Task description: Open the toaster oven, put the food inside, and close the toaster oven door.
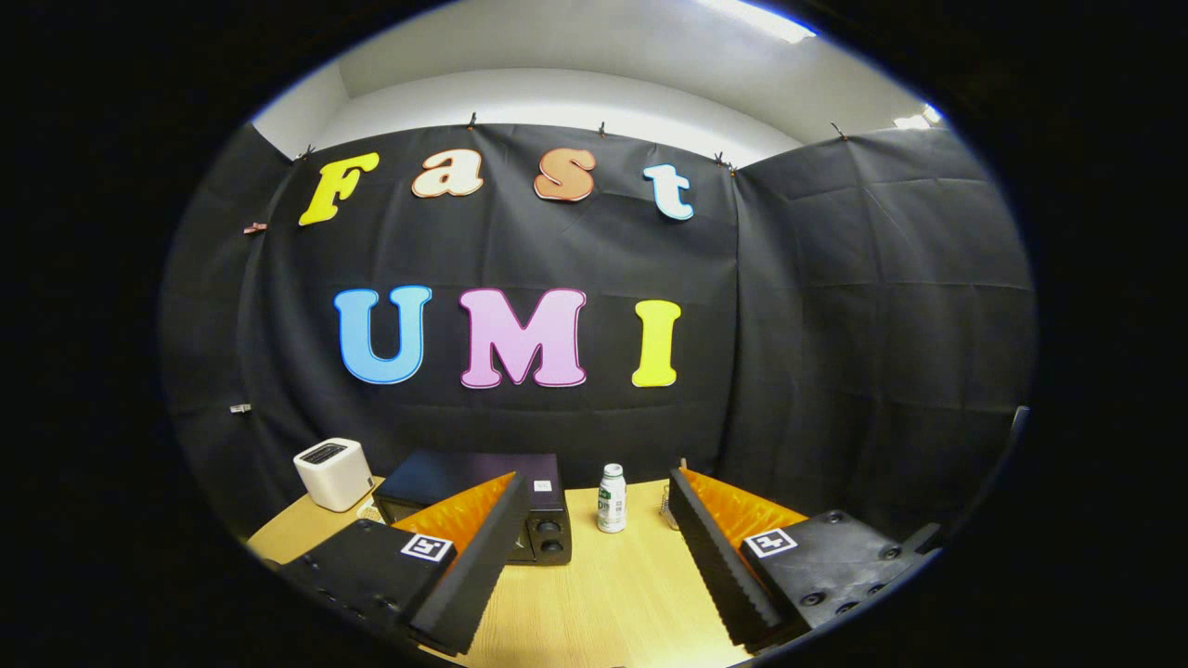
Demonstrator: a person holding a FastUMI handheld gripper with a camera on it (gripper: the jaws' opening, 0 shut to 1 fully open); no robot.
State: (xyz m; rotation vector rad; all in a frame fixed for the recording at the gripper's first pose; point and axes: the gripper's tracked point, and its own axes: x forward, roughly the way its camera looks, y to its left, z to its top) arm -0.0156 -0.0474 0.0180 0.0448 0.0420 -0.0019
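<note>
Jaws (594, 547): standing wide apart, holding nothing; bare bench showing in the gap between them.
Jaw height: hovering above the bench, not touching anything on it.
Toaster oven (483, 501): sitting on the bench beyond the left jaw, partly hidden behind that jaw's tip; dark body, two round knobs showing on its right front side just past the jaw.
Oven door: mostly covered by the left jaw; cannot tell whether it is open or closed.
Bottle (612, 498): small white bottle with a green label, standing upright on the bench ahead of the jaws, between their tips and a little to the right of the oven, apart from it.
White appliance (333, 473): small rounded white box with a dark slot on top, sitting to the left of the oven, beyond the left jaw, near the booth wall.
Small object by right jaw (668, 506): something pale peeking out just beyond the right jaw's tip; too hidden to identify.
Bench (603, 594): light wood surface, running from under the jaws up to the black cloth wall.
Food: cannot tell which item it is.
</note>
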